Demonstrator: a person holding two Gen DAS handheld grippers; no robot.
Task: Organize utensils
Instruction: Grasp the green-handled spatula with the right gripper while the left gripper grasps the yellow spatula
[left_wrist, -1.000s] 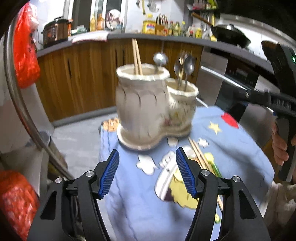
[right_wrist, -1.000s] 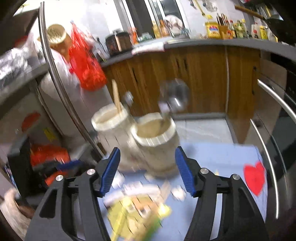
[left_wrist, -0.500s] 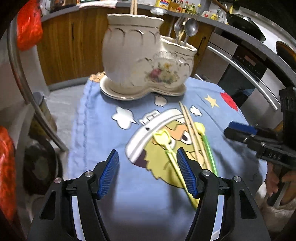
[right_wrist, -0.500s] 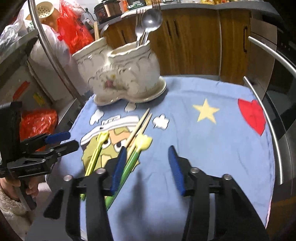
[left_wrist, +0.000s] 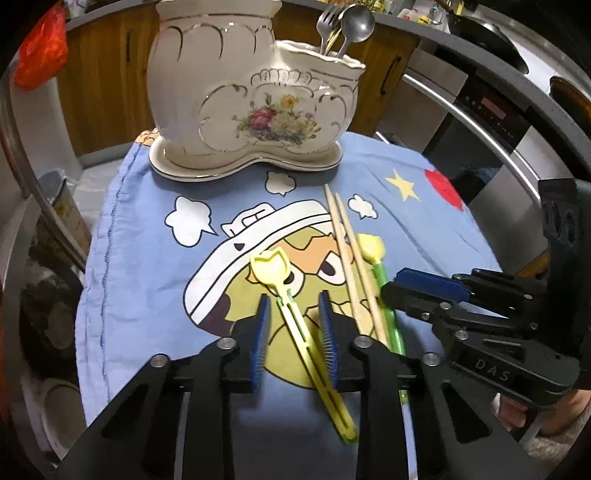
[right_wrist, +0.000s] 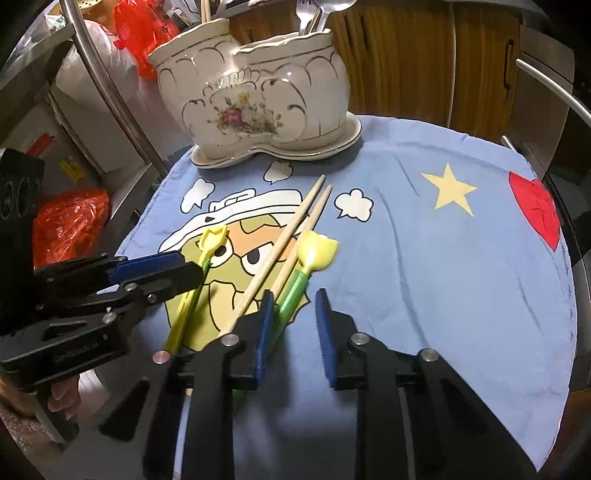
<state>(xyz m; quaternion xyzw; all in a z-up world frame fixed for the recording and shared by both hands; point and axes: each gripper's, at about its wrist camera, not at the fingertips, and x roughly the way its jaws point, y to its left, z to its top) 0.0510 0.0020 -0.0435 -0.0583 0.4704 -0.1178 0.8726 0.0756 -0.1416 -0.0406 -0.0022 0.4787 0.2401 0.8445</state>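
Observation:
A white floral ceramic holder (left_wrist: 258, 103) (right_wrist: 258, 96) stands at the far side of the blue cloth, with a fork and a spoon (left_wrist: 354, 22) in its lower cup. A yellow plastic utensil (left_wrist: 295, 314) (right_wrist: 188, 302) lies between the closing jaws of my left gripper (left_wrist: 294, 310), whose pads are not pressing it from both sides. My right gripper (right_wrist: 294, 304) is also closing, low over the cloth. The green-handled utensil (right_wrist: 295, 288) (left_wrist: 384, 295) runs along its left pad. Two wooden chopsticks (left_wrist: 347, 254) (right_wrist: 291, 236) lie between the two utensils.
The blue cartoon cloth (right_wrist: 424, 258) drapes a small table whose edges fall away left and front. An oven with a steel handle (left_wrist: 480, 122) is on the right, wooden cabinets are behind, and red bags (right_wrist: 70, 221) and a metal rail stand on the left. A hand (left_wrist: 517, 410) holds the right tool.
Both grippers have come down from holder height to just above the cloth. Their jaws have narrowed, the left around the yellow utensil, the right beside the green one.

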